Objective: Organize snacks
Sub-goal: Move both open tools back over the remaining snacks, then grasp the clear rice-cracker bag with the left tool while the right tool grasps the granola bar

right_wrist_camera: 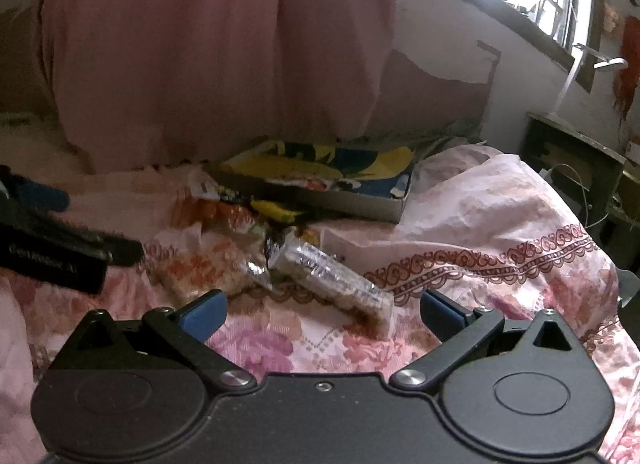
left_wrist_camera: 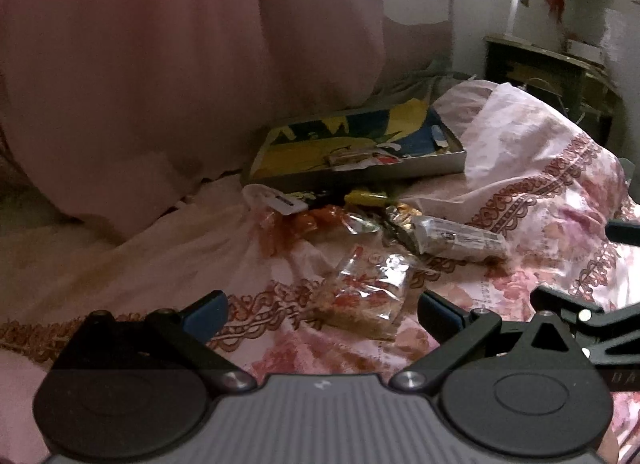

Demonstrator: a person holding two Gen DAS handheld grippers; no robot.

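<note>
Floral cotton bedsheet (left_wrist_camera: 532, 199), pink with a maroon scrolled border band, covers the bed and lies rumpled into soft folds; the snacks rest scattered on it. Left gripper (left_wrist_camera: 322, 314): black linkage arms with blue rectangular finger pads (left_wrist_camera: 206, 314), spread wide apart and holding nothing. Just ahead of it, between the pads, lies a clear crinkled cellophane packet (left_wrist_camera: 366, 296) holding pale crumbly squares, with red print too blurred to read. Farther on sit an orange-filled transparent packet (left_wrist_camera: 320, 223), a small yellow wrapper (left_wrist_camera: 366, 197) and a white label card (left_wrist_camera: 276, 201) with a dark stripe, its writing illegible. Long cylindrical snack tube (right_wrist_camera: 332, 280): glossy clear film over brownish contents, lying flat and tilted on the sheet, near the right gripper (right_wrist_camera: 322, 314), whose blue pads likewise stand fully apart and empty; the tube's printed text cannot be made out. Shallow rectangular tray (left_wrist_camera: 400, 171), grey-walled with a yellow, blue and black cartoon-like print on its floor, sits behind the pile near the wall and holds a few small wrappers. Pink curtain (right_wrist_camera: 220, 43), smooth and vertically pleated, hangs behind the bed. In the right wrist view the left gripper's body appears at the left edge, bearing faint pale lettering that is unreadable.
</note>
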